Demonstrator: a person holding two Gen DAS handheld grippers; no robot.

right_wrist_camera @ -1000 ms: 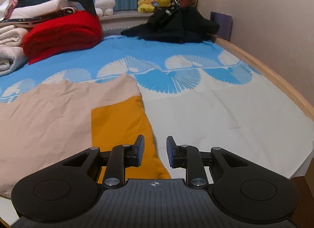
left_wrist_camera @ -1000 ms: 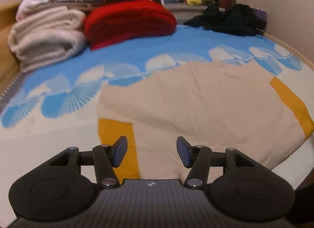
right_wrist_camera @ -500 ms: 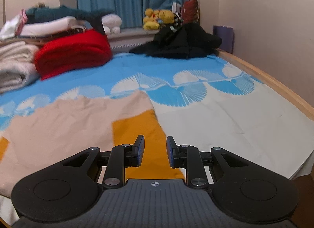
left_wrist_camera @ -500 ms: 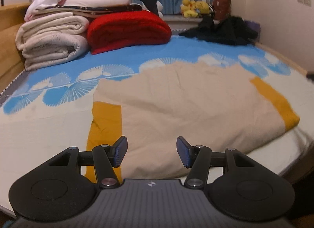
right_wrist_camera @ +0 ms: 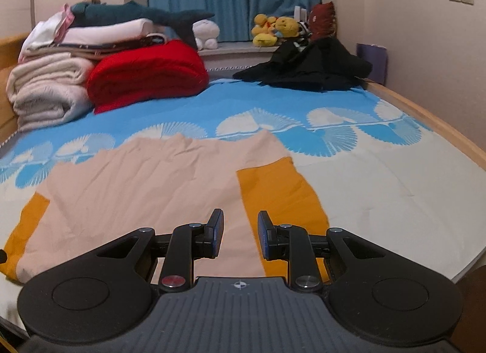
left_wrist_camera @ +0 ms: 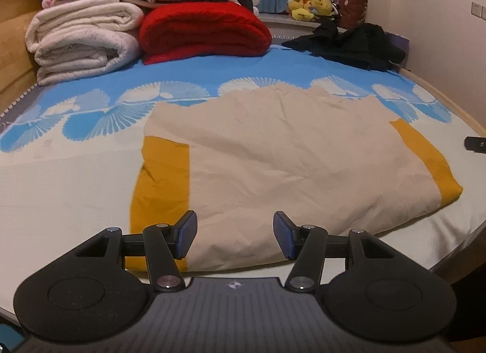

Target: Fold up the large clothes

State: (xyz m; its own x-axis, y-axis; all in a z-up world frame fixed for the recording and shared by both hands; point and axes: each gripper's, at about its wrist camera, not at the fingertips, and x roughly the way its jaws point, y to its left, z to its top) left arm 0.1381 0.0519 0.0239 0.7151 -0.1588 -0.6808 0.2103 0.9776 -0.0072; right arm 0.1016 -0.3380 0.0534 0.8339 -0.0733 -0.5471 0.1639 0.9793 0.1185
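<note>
Just beige garment, orange-edged, flat

— How is the light in both views?
— Warm and rather dim, soft, with no hard shadows and no glare; the source is not visible.
— And the sharpness?
— The right view is slightly blurred. The fisheye bends the bed edge, and the corners go black.
</note>
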